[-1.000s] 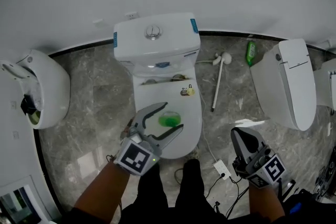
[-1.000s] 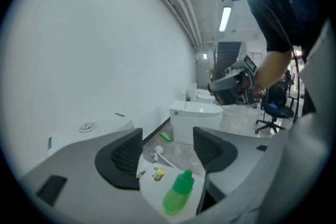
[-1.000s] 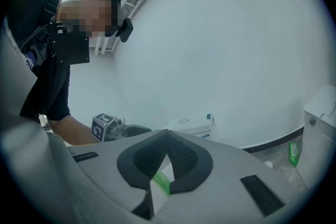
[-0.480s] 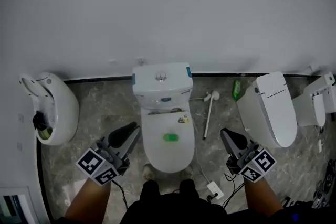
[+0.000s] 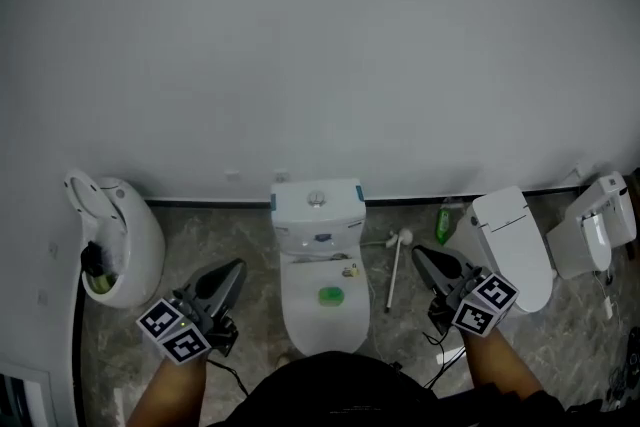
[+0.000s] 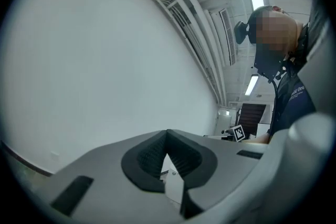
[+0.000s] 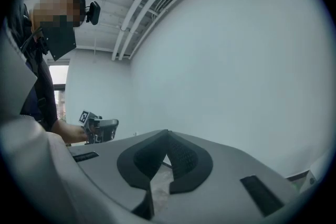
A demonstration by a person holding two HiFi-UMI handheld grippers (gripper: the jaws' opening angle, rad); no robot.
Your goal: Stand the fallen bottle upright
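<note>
The left gripper and right gripper are hanging with jaws pressed together, empty, flanking the toilet. The green bottle is sitting mid-lid, well clear of both.

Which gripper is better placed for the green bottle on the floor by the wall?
Right. The green bottle sits just beyond the right gripper, its jaws shut and empty; the toilet separates the bottle from the left gripper.

Grey hand-held grippers, black-white marker cubes
</note>
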